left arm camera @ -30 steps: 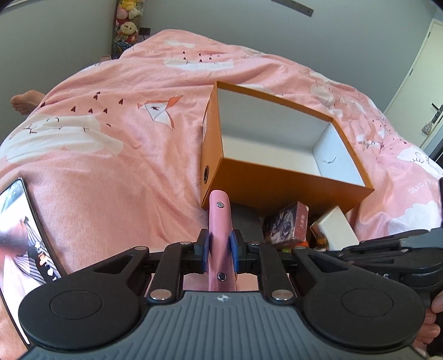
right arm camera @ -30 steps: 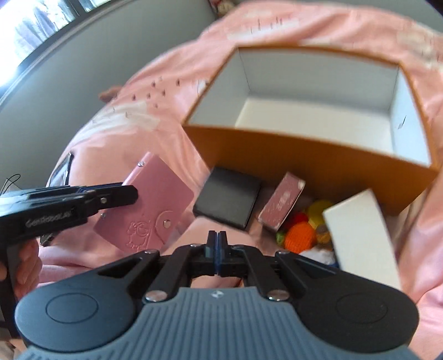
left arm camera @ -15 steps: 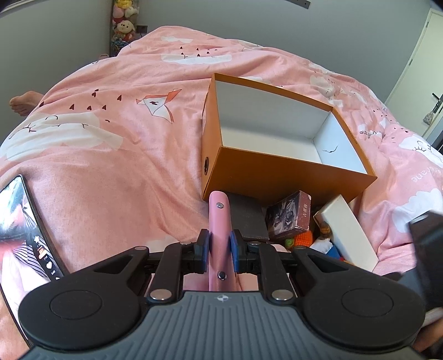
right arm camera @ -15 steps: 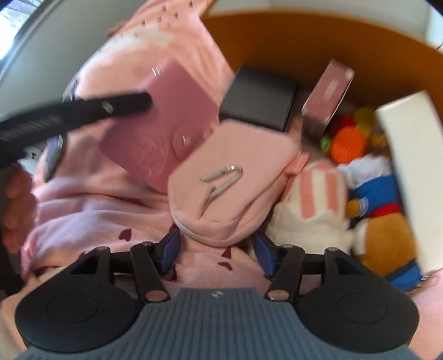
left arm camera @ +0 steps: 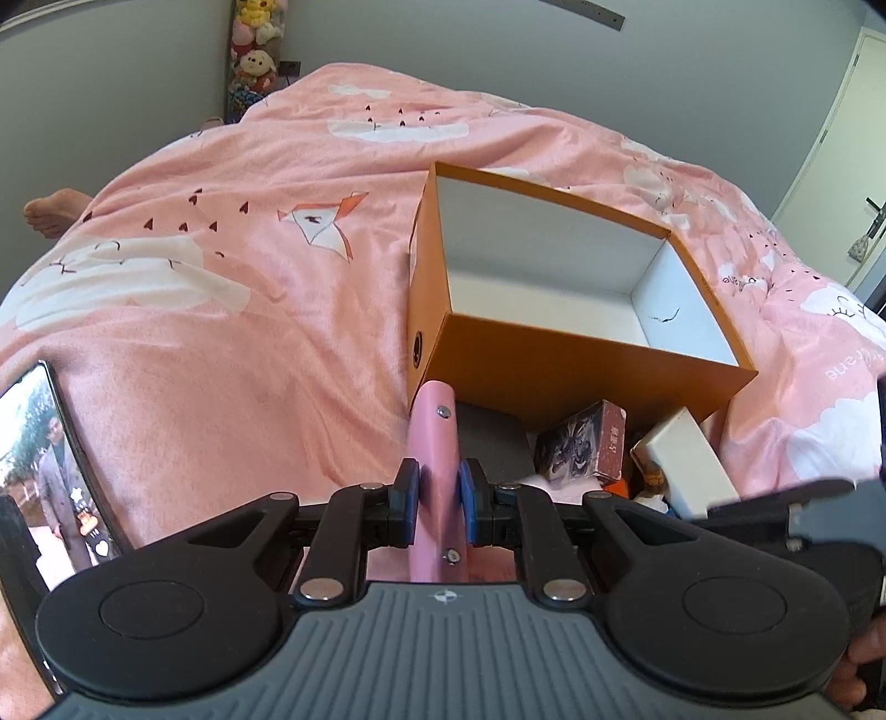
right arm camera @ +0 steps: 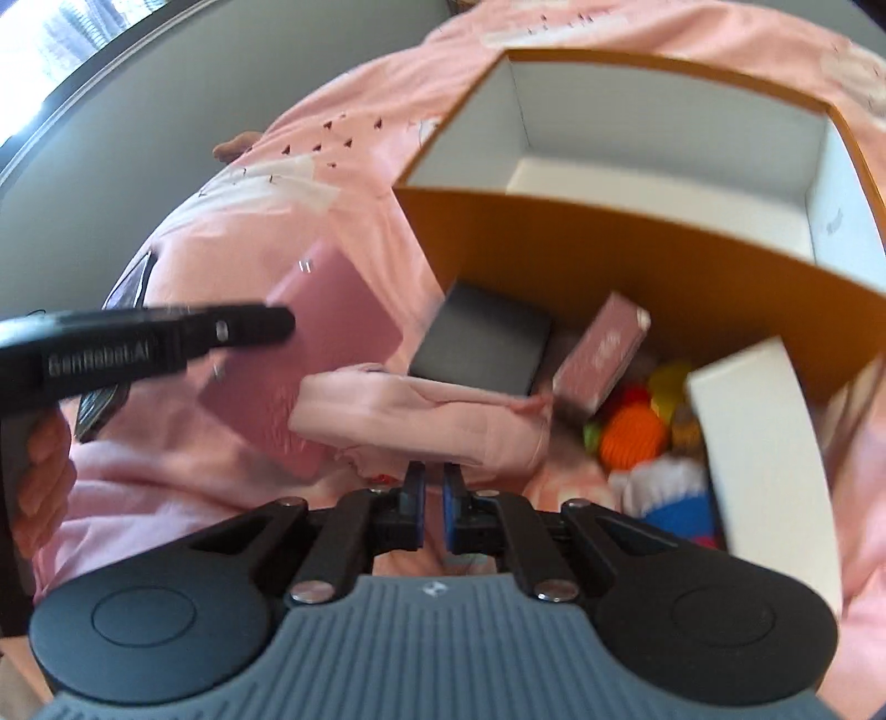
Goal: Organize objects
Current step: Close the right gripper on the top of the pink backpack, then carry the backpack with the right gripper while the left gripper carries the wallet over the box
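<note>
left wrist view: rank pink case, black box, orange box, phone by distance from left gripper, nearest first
1. pink case: clamped in the left gripper
2. black box: just ahead, right of the case
3. orange box: beyond it, open
4. phone: far left edge

Grey walls [left arm camera: 138,83], pink bedspread [left arm camera: 249,332] over bed, white door [left arm camera: 830,122] at right, prob. a window [right arm camera: 66,33], bright daylight.

A: What covers the bed?
B: A pink duvet [left arm camera: 266,332] printed with white clouds and a fox.
A: Anything lying on it at the left?
B: A lit smartphone [left arm camera: 50,465]. Past the far edge, a bare foot [left arm camera: 52,210].
A: And the corner?
B: Stacked plush toys [left arm camera: 252,44] against the grey wall [left arm camera: 111,88]; a white door [left arm camera: 830,133] stands at the right.
</note>
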Demonstrator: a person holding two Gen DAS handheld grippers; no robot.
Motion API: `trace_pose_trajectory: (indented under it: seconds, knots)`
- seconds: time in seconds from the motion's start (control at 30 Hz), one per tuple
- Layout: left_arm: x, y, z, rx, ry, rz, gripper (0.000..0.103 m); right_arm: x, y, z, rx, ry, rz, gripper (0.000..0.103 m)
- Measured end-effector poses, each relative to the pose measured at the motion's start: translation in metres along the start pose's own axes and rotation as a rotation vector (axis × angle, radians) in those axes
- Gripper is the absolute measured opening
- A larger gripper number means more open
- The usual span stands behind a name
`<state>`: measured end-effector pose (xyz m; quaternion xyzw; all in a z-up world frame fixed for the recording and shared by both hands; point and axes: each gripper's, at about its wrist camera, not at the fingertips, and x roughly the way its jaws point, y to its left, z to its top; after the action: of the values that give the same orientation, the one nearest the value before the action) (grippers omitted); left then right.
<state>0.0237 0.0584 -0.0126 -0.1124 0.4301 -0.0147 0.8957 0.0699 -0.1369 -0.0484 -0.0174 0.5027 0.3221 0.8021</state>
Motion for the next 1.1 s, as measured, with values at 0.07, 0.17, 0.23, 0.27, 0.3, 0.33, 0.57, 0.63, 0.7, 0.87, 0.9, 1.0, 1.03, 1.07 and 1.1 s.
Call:
trace_pose_trajectory:
  seconds: [0.07,0.17,0.23,0.27,0.3,0.33,0.57,0.63,0.7,0.87,0.9,1.0,1.03,1.07,1.1]
  knots:
    - [0.002,0.001,0.000,-0.007,0.002,0.003,0.017,0.003,0.002,0.005,-0.037,-0.028,-0.004,0.010]
    - [0.005,0.003,0.002,-0.022,0.009,-0.008,0.017,0.007,0.010,0.012,-0.139,-0.051,-0.077,0.040]
    - [0.007,0.003,0.003,-0.024,0.012,-0.009,0.017,0.010,0.017,0.011,-0.218,-0.079,-0.190,0.059]
    - [0.009,0.002,0.003,-0.025,0.015,-0.010,0.017,0.011,0.019,0.012,-0.250,-0.086,-0.218,0.059]
    - [0.011,0.002,0.003,-0.027,0.018,-0.012,0.017,0.012,0.018,0.014,-0.266,-0.081,-0.219,0.059]
    - [0.012,0.002,0.003,-0.029,0.020,-0.017,0.017,0.012,0.013,0.019,-0.264,-0.075,-0.207,0.058]
    - [0.015,0.007,0.005,-0.055,0.026,-0.030,0.017,0.029,-0.005,0.025,-0.272,-0.067,-0.142,0.055]
    - [0.015,0.008,0.006,-0.058,0.027,-0.031,0.017,0.029,-0.005,0.024,-0.302,-0.088,-0.120,0.045]
    - [0.015,0.007,0.006,-0.056,0.027,-0.030,0.017,0.032,-0.004,0.026,-0.306,-0.097,-0.108,0.037]
    - [0.012,0.003,0.009,-0.043,0.014,-0.020,0.017,0.025,-0.013,0.028,-0.246,-0.111,-0.073,0.021]
    - [0.009,0.001,0.010,-0.038,0.006,-0.022,0.017,0.021,-0.013,0.029,-0.232,-0.112,-0.062,0.019]
    - [-0.002,-0.005,0.016,-0.025,-0.029,-0.044,0.017,0.004,-0.011,0.030,-0.220,-0.135,-0.042,0.016]
    - [-0.006,-0.008,0.019,-0.021,-0.041,-0.055,0.017,-0.003,-0.010,0.030,-0.221,-0.146,-0.040,0.015]
    - [-0.011,-0.010,0.022,-0.014,-0.056,-0.064,0.017,-0.010,-0.008,0.031,-0.222,-0.160,-0.038,0.014]
    - [-0.015,-0.013,0.025,-0.005,-0.074,-0.070,0.017,-0.019,-0.007,0.032,-0.224,-0.179,-0.038,0.012]
